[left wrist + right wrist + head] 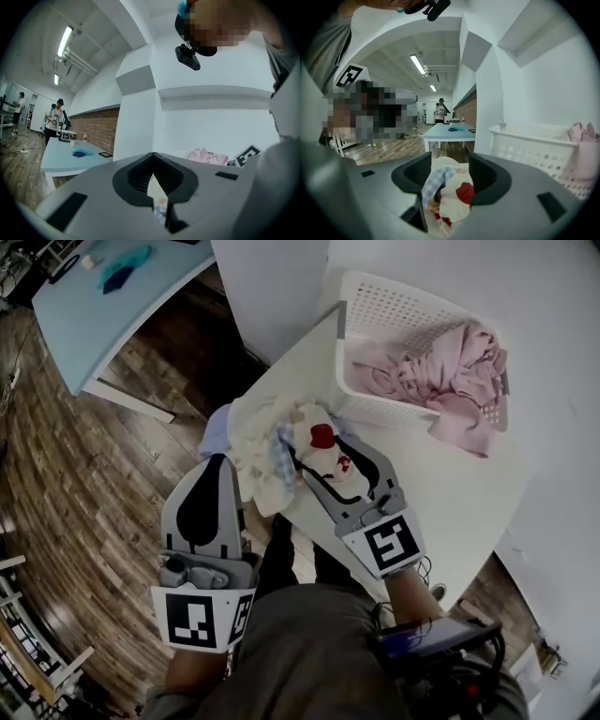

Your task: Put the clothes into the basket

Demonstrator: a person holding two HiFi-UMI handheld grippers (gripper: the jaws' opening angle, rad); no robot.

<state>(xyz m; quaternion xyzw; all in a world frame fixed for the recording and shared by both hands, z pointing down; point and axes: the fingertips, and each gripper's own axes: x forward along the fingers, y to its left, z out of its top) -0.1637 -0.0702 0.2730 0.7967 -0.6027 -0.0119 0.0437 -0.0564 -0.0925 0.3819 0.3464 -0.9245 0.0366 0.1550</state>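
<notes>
White surface (441, 493) over wood floor: at its near-left edge the right tongs (323, 448) clench the cream garment (258, 437), probably to carry it to the basket (375, 306) at the far edge. The left tongs (217, 460) are pinched together and empty.

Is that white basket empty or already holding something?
Not empty: pink clothes lie heaped inside the white basket, part hanging over its rim.

- A white perforated plastic basket (375, 306) sits on a white table (459, 502), with pink garments (450, 371) heaped inside (one fold spills over the near rim).
- The right gripper (319, 454) clamps a cream bundle of clothes (258, 437) with a red patch, at the table's corner just beside the basket.
- The left gripper (218, 465) points at the bundle's outer edge, above a dark wooden plank floor (84, 474).
</notes>
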